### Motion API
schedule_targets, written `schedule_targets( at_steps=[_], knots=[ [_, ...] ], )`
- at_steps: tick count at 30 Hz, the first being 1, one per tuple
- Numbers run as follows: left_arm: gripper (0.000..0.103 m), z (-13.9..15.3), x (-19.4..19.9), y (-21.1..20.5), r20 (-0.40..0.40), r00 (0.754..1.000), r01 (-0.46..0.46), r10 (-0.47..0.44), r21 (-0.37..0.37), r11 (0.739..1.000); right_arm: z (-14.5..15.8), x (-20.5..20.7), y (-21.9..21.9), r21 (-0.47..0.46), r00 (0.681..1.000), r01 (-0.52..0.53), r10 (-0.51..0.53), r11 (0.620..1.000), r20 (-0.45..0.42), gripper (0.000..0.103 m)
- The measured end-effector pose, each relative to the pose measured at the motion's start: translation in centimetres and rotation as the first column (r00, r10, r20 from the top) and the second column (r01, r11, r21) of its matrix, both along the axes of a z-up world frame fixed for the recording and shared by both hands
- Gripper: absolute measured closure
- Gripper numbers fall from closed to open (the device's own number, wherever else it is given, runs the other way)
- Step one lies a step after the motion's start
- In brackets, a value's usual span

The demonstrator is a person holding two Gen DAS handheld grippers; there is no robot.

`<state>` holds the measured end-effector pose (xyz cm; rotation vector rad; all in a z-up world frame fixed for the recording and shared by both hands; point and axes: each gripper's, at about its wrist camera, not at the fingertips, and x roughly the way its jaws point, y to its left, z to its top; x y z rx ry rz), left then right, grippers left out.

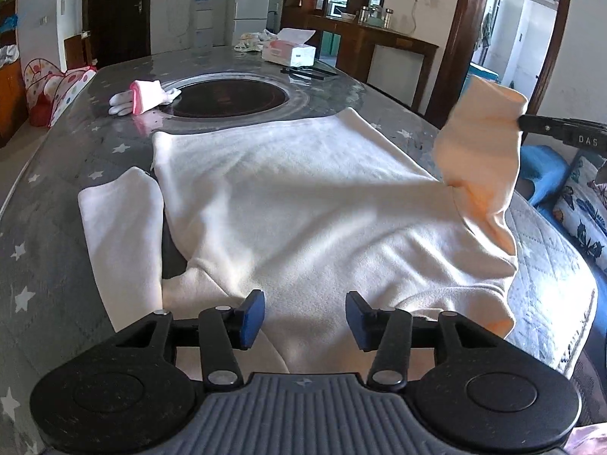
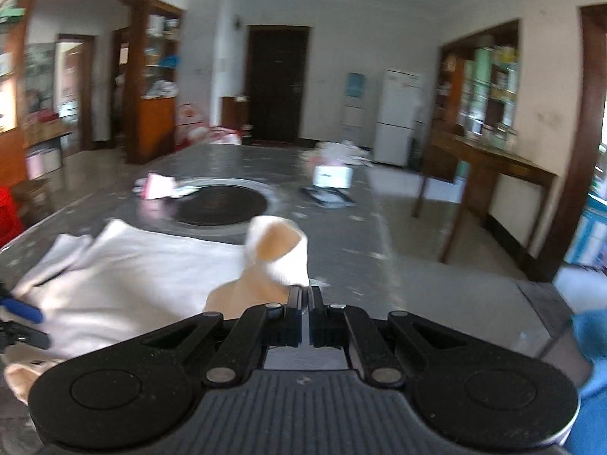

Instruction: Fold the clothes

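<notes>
My right gripper is clamped tight on the cuff end of the cream sweater's sleeve, jaws fully closed with the fabric bunched just ahead of them at frame centre; the picture is motion-blurred. In the left wrist view that same sleeve stands lifted off the surface at the right of frame, with the right gripper's black finger coming in from the right edge and pinching it. My left gripper sits at bottom centre, jaws about halfway apart, blue pads hovering over the near edge of the sweater with nothing pinched; cloth lies below the gap, and I can't tell if the pads touch it. The sweater is spread flat across the middle of the grey star-patterned surface, its other sleeve lying straight down the left side, just beside the body. Beyond the sweater is a dark round inset in the surface, with a white and pink glove at its left rim. Farther back, upper centre, a tissue box. A quilted cushion sits at the lower right edge.
</notes>
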<state>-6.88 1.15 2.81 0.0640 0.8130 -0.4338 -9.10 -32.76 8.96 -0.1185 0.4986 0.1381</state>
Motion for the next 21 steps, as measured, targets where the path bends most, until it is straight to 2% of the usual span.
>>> schedule_targets(
  at_steps=[5, 10, 13, 17, 21],
  knots=[
    [0.051, -0.1, 0.0, -0.2, 0.004, 1.0, 0.014, -0.014, 0.019, 1.0, -1.6, -0.2, -3.5, -0.001, 0.991, 0.129, -0.129, 0.992, -0.021, 0.101],
    [0.051, 0.1, -0.1, -0.6, 0.004, 0.999, 0.039, -0.039, 0.053, 0.998, -4.1, 0.7, -6.6, -0.015, 0.966, 0.236, -0.236, 0.972, -0.107, 0.101],
    [0.051, 0.7, -0.1, -0.8, -0.01, 0.999, 0.046, -0.046, 0.035, 0.998, -5.4, 0.9, -7.7, -0.029, 0.948, 0.284, -0.285, 0.958, -0.143, 0.099],
    [0.051, 1.6, -0.6, -2.4, 0.006, 0.994, 0.112, -0.112, 0.016, 0.994, -5.8, 1.4, -9.2, 0.024, 0.939, 0.306, -0.297, 0.952, -0.172, 0.095],
    [0.051, 2.0, -1.2, -4.6, 0.017, 0.981, 0.196, -0.195, -0.01, 0.981, -6.5, 2.3, -10.4, 0.081, 0.931, 0.316, -0.292, 0.945, -0.218, 0.086]
  ],
)
